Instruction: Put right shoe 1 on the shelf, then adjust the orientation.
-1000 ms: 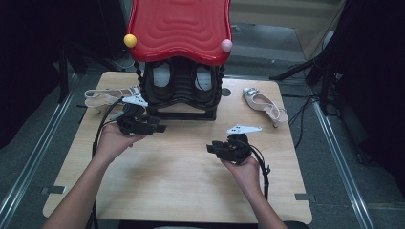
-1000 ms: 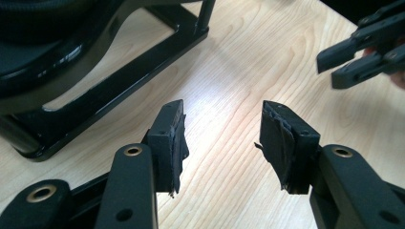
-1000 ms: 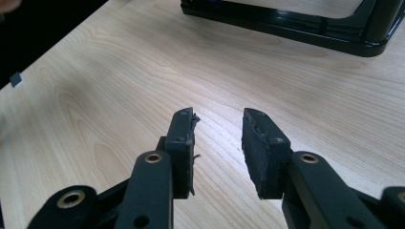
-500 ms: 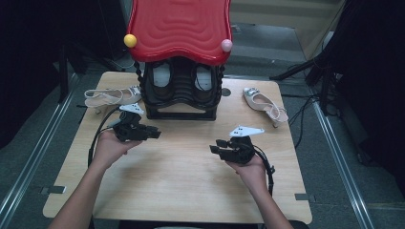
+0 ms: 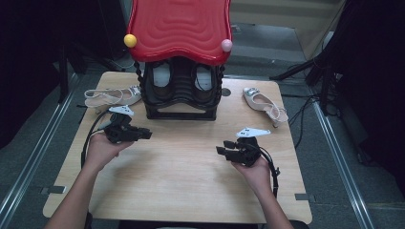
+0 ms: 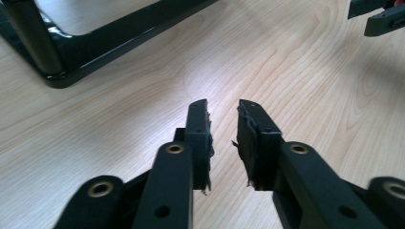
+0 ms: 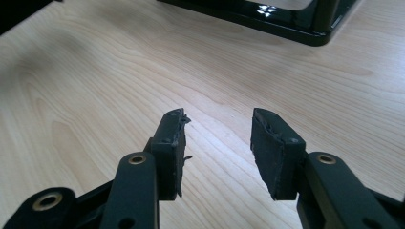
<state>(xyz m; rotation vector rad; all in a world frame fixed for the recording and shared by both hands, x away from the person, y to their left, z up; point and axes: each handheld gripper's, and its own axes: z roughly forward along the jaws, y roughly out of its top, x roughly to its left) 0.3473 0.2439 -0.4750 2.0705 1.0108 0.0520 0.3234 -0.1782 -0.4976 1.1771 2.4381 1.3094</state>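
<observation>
A black shoe rack (image 5: 180,102) with a wavy red roof (image 5: 179,28) stands at the back of the wooden table (image 5: 181,176), with a dark shoe (image 5: 162,76) and its mate (image 5: 204,78) inside. One pale sandal (image 5: 111,97) lies left of the rack and another pale sandal (image 5: 265,104) lies right of it. My left gripper (image 5: 148,135) (image 6: 223,107) hovers near the rack's front left corner; its jaws have just been closing to a narrow gap with nothing between them. My right gripper (image 5: 220,149) (image 7: 217,117) sits mid-right; its jaws have just been opening and are empty.
The rack's glossy black base (image 6: 95,43) (image 7: 267,16) lies just ahead of both grippers. In the left gripper view the other gripper's tips (image 6: 377,16) show at the top right. Bare wood spreads between the hands. Metal rails run along the floor on both sides.
The left hand has drawn back from the rack toward the near left and sunk a little, and its jaws have narrowed. The right hand has stayed nearly in place.
</observation>
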